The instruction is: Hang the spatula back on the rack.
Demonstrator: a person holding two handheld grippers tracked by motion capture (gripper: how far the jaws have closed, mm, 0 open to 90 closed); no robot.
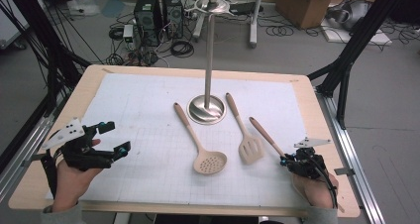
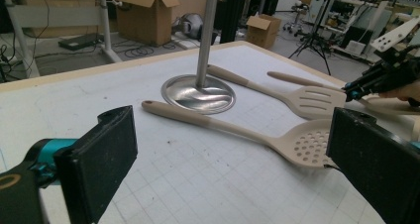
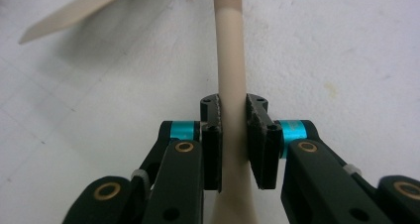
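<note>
White gridded paper [image 1: 148, 115] covers the wooden table [image 1: 89, 75], and a steel stand [image 1: 210, 50] rises from a round base at the middle of it. 3 beige utensils lie fanned out in front of that base: a perforated skimmer [image 1: 203, 149] left of it, a slotted turner [image 1: 245, 135] right of it, and a third utensil [image 1: 265, 137] farthest right, its handle running up toward the stand. The right tongs [image 1: 286, 158] are closed narrow on this third utensil's pale shaft, pads pressing both sides, low at the table's right. The left tongs [image 1: 115, 137] stand wide open, holding nothing, near the table's left edge, well apart from the skimmer.
</note>
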